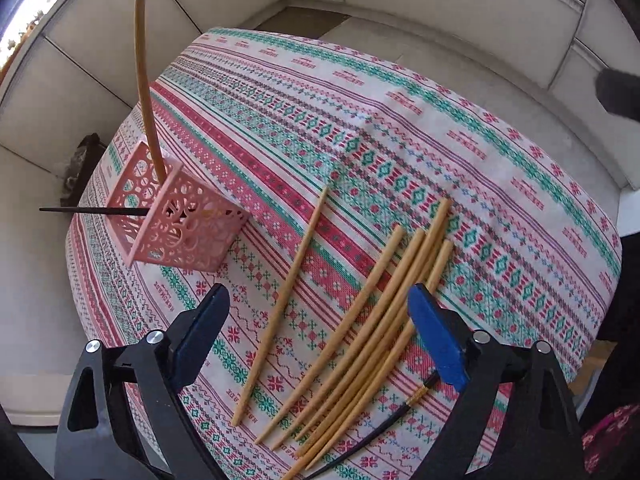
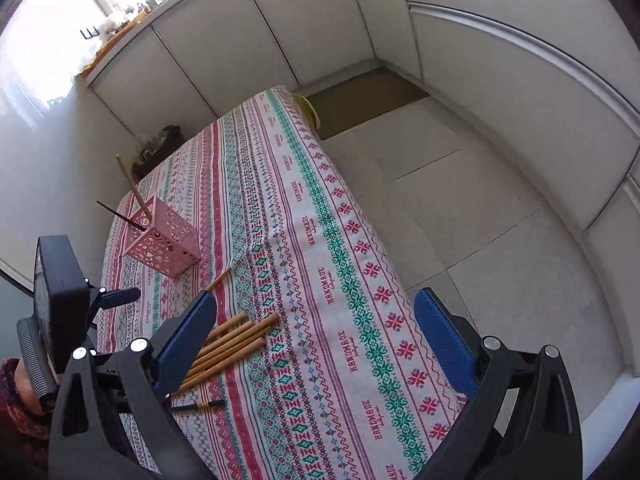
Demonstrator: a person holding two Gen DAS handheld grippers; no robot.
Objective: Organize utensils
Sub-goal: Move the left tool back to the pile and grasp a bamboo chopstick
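Below left hand-held gripper point(image 1: 318, 330) | bamboo chopsticks point(image 1: 360, 336) on tablecloth point(image 1: 400, 140) | parted

Before you stands a table point(image 1: 400, 92) under a patterned cloth point(image 2: 352, 280) banded in red, green and white. On the cloth, at your left, a pink holder point(image 1: 188, 228) stands. Near it one bamboo chopstick point(image 1: 284, 300) lies alone; just beside that lies a bundle point(image 1: 372, 332) of bamboo chopsticks, closely side by side. A black chopstick point(image 1: 376, 432) lies nearest you.
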